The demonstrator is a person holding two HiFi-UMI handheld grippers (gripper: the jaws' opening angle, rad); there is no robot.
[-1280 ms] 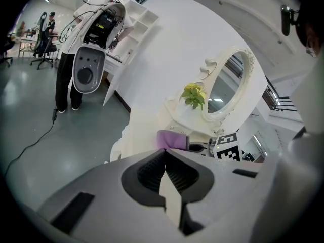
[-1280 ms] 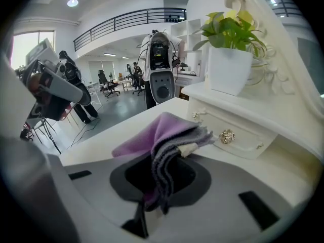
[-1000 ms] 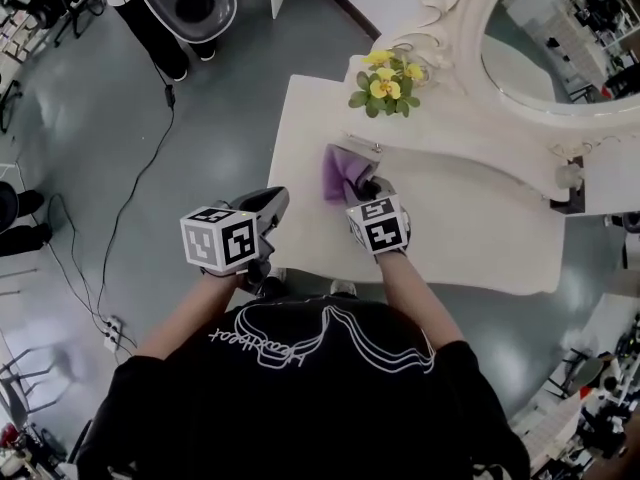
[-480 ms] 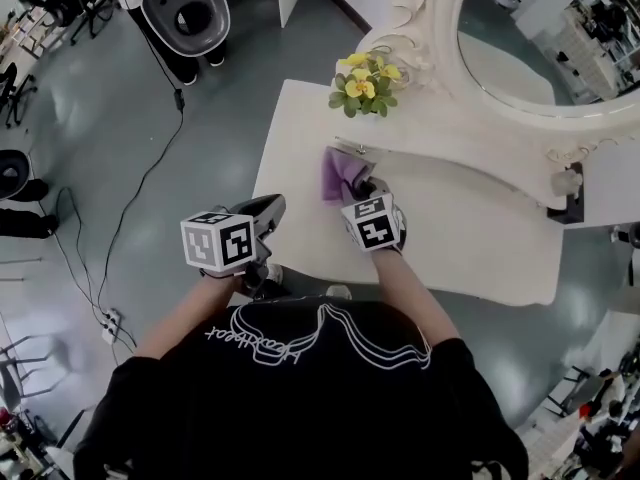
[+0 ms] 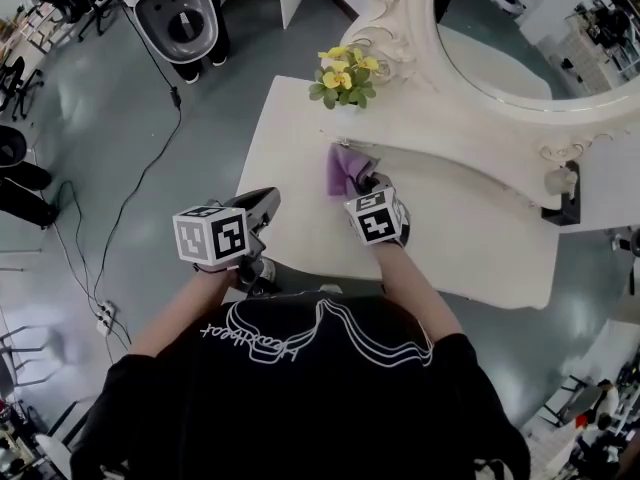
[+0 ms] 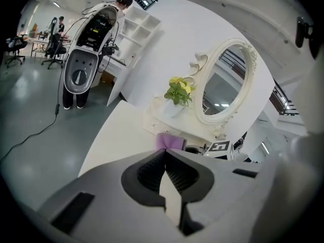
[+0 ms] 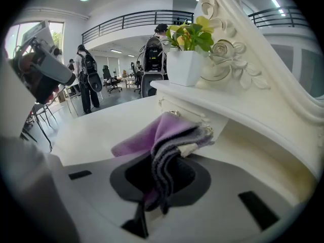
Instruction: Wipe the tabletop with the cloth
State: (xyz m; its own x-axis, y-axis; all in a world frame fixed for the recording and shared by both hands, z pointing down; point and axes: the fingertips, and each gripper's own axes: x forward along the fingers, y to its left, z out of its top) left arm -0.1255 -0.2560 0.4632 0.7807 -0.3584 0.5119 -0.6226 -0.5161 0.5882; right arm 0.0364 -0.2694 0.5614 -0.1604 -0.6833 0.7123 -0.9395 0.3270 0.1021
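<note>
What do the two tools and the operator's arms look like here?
The left tool and right tool are grey with dark ribbed pads, each carrying a white cube of black square markers. Black short-sleeved shirt, white script print.

The bunched purple cloth [image 5: 346, 168] with a grey-striped edge sits pinched in the right gripper [image 5: 373, 186]. It lies on the smooth cream-white tabletop [image 5: 285, 183].

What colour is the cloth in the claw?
The cloth is purple with grey-striped edges, clearest in the right gripper view.
</note>
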